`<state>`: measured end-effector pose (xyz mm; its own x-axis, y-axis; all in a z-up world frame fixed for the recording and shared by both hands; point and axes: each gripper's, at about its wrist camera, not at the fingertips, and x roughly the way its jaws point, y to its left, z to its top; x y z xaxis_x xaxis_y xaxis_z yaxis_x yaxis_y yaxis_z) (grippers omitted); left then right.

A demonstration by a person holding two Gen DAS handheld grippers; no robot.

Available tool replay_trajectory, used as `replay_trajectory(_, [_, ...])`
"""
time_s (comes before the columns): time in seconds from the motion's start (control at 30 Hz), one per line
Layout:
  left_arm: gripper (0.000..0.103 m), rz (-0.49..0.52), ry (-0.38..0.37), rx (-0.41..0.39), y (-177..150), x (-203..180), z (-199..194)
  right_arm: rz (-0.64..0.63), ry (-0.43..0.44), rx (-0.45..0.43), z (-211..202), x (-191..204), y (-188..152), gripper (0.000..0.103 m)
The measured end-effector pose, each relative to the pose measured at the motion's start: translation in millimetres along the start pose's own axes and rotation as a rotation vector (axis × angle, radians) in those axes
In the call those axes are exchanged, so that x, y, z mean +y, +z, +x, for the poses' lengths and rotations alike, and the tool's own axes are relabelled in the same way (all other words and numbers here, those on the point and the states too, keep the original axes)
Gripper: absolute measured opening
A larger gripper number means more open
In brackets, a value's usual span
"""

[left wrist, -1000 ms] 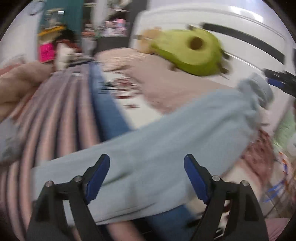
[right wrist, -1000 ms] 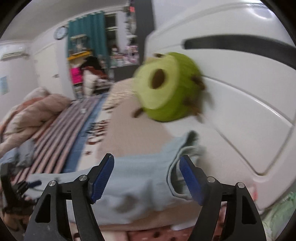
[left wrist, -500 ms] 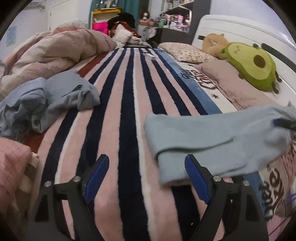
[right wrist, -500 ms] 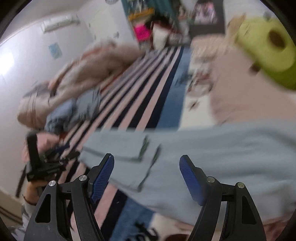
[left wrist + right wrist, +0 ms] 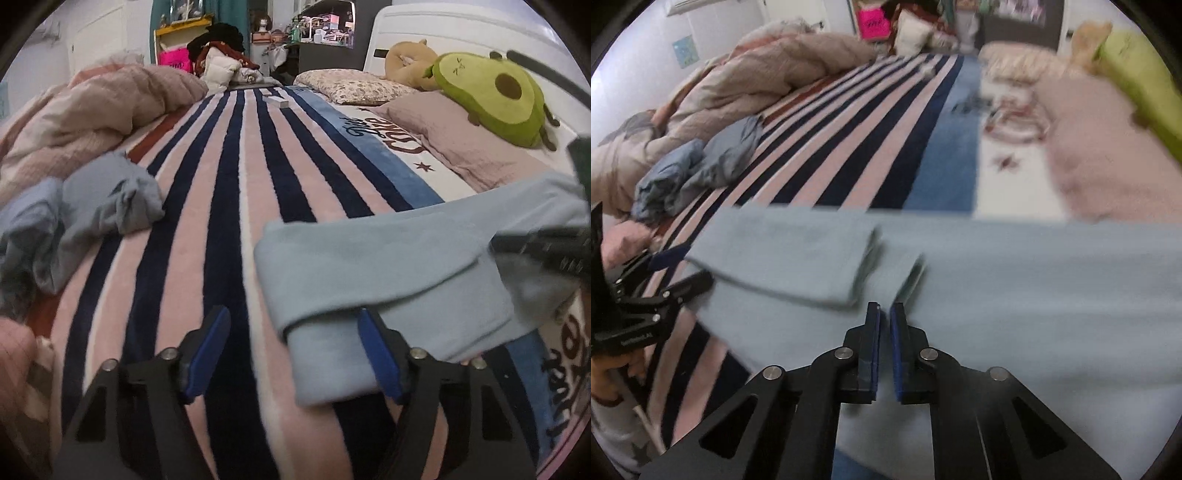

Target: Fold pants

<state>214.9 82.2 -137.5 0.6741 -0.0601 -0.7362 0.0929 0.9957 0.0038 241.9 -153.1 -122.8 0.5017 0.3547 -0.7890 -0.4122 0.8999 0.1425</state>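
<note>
Here the right gripper [image 5: 884, 314] has its two blue-padded fingers [image 5: 871, 343] drawn together, nearly touching, with nothing visibly caught between them; they hover just over the light blue fleece pants [image 5: 1015, 295]. Directly beyond its tips the pants lie across the bed, with one end folded back over the rest so that its edges [image 5: 866, 266] sit just ahead and a little to the left of the tips. Off to that gripper's left, at the folded end of the pants, the left gripper [image 5: 670, 273] reaches in, black and held by a hand [image 5: 613, 373] in a pale star-printed sleeve.

Seen along the left gripper [image 5: 291, 354], its jaws are closing, and the near corner of the folded pants [image 5: 369, 258] lies against its right blue pad [image 5: 376, 354]; the left pad [image 5: 207, 350] stands over bare striped blanket, so the cloth is not pinched. The black frame of the right gripper [image 5: 546, 247] shows blurred at the far right over the pants.

Under everything spreads a pink, navy and white striped plush blanket [image 5: 229, 184]. Farther out to the left sits a crumpled heap of blue-grey clothes [image 5: 85, 214], and behind it a bunched beige quilt [image 5: 99, 107]. Ahead and to the right lies a dusty-pink pillow [image 5: 454, 136] with a green avocado plush toy [image 5: 495, 99] resting on it.
</note>
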Motion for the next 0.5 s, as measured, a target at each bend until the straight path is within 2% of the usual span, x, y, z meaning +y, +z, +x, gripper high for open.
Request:
replay_trajectory(0.13, [0.029,0.07,0.045,0.002,10,-12,11,0.052,0.016,-0.006,-13,-17,10,0.001])
replay_trajectory(0.23, [0.023,0.067,0.056,-0.043,17,-12,6,0.055,0.122,0.084,-4,-19,4,0.004])
replay_trajectory(0.3, [0.019,0.031,0.046,-0.09,23,-7,-3,0.056,0.177,0.125,4,-15,-1,0.018])
replay_trajectory(0.33, [0.014,0.02,0.049,-0.107,25,-6,-6,0.052,0.191,0.139,9,-11,-5,0.039])
replay_trajectory(0.37, [0.01,0.02,0.056,-0.116,27,-5,-8,0.044,0.193,0.148,13,-7,-8,0.048])
replay_trajectory(0.43, [0.006,0.03,0.06,-0.134,31,-5,-13,0.027,0.186,0.159,23,1,-11,0.048])
replay_trajectory(0.5, [0.005,0.01,0.024,-0.164,33,-3,-21,0.013,0.163,0.149,29,10,-10,0.048])
